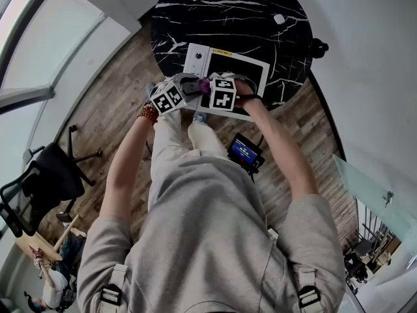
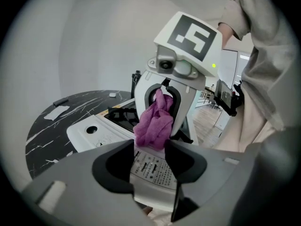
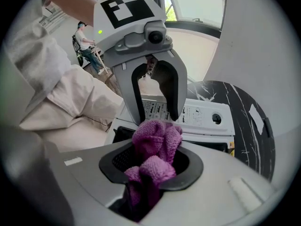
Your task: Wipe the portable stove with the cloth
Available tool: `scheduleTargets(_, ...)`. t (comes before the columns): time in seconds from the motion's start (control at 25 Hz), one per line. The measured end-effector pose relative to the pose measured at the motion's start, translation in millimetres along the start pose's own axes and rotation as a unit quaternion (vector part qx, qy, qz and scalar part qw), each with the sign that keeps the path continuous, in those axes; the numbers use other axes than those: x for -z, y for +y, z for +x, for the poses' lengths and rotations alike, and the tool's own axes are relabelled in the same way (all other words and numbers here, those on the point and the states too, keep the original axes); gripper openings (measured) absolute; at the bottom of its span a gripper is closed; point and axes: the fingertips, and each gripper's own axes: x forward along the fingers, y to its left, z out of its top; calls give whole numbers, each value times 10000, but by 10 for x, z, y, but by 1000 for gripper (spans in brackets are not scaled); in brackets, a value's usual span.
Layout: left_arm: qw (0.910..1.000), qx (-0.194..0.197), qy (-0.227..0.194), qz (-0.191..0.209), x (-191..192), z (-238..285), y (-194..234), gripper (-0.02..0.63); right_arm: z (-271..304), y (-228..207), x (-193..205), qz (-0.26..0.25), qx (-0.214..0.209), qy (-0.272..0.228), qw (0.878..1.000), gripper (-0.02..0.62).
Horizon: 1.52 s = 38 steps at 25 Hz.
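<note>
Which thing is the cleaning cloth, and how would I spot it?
Find the round black marble table, then the white portable stove at its edge nearest the person. Just above the stove, the right gripper pinches the cloth: a crumpled purple wad, the only colourful soft thing among white and grey hardware.

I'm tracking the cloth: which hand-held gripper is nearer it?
Right. The right hand-held gripper is clamped on the cloth; the left hand-held gripper faces it, open jaws at its tip, not gripping.
</note>
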Motion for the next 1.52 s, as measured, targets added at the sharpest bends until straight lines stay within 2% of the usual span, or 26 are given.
scheduleTargets(0.24,9998,199,100,21,2,-30,-47,187,6,66,6,60,-91,-80,9999,147)
scheduleTargets(0.44,9990,372,206,99,32,-60,-97,124,8,78,14,-43,-211,-86,9997,147)
scheduleTargets(0.64,9986,433,-4,-296,92,-41,-59,129,14,106,13,-275,-532,6,9982,149)
scheduleTargets(0.8,9992,300,-71,-269,2,-112,-105,138,-20,120,2,-405,-732,-61,9965,154)
scheduleTargets(0.92,9996,-14,-195,-210,32,-251,-158,165,-138,-125,-73,55,-460,-588,9972,158)
scheduleTargets(1.0,9995,-205,-216,-113,86,-341,-195,196,-272,-482,-172,477,-28,-1021,9936,158)
scheduleTargets(1.08,9993,-319,-195,-39,157,-372,-250,213,-378,-840,-246,754,369,-1254,9885,158)
scheduleTargets(1.2,9991,-402,-144,-64,291,-380,-318,228,-394,-1201,-344,932,626,-1330,9847,158)
scheduleTargets(1.52,9992,-288,-165,-204,463,-485,-359,259,-179,-1693,-517,1279,805,-1304,9799,159)
